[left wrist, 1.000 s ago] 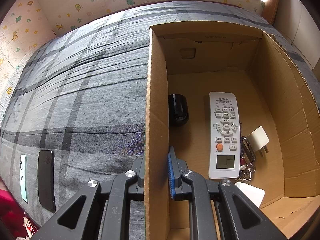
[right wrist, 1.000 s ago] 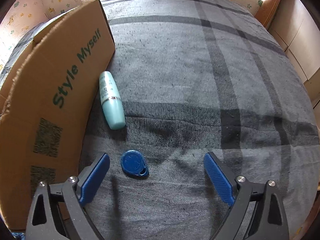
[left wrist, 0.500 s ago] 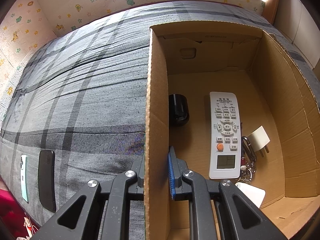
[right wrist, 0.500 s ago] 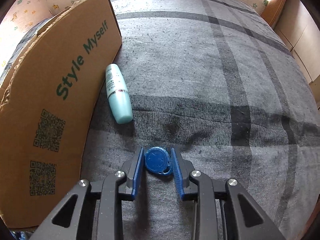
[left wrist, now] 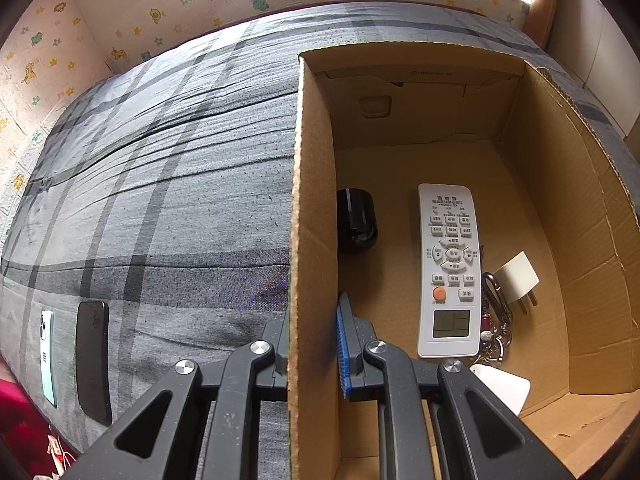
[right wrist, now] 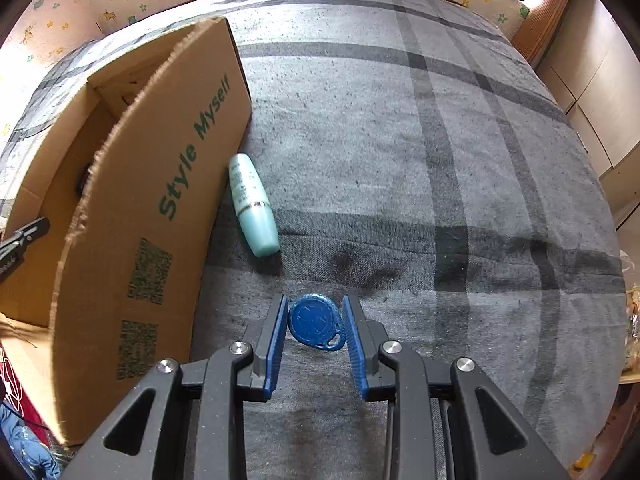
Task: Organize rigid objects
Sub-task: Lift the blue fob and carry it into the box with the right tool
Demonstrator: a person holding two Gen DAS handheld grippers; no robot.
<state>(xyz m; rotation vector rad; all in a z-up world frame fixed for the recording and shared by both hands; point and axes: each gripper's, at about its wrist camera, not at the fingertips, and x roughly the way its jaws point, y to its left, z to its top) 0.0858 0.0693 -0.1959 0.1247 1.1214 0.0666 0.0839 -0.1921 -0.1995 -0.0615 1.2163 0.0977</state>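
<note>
My left gripper is shut on the left wall of the open cardboard box, which stands on the grey plaid bed. Inside the box lie a white remote, a black cylinder, a white plug and a bunch of keys. My right gripper is shut on a blue key fob and holds it just above the bed, right of the box. A teal bottle lies by the box's outer wall.
Two phones, one black and one mint green, lie on the bed left of the box. A white object sits in the box's near corner. Walls and cabinets surround the bed.
My right gripper closed on the blue key fob and has lifted it, rising above the bed. The left gripper has stayed clamped on the box wall.
</note>
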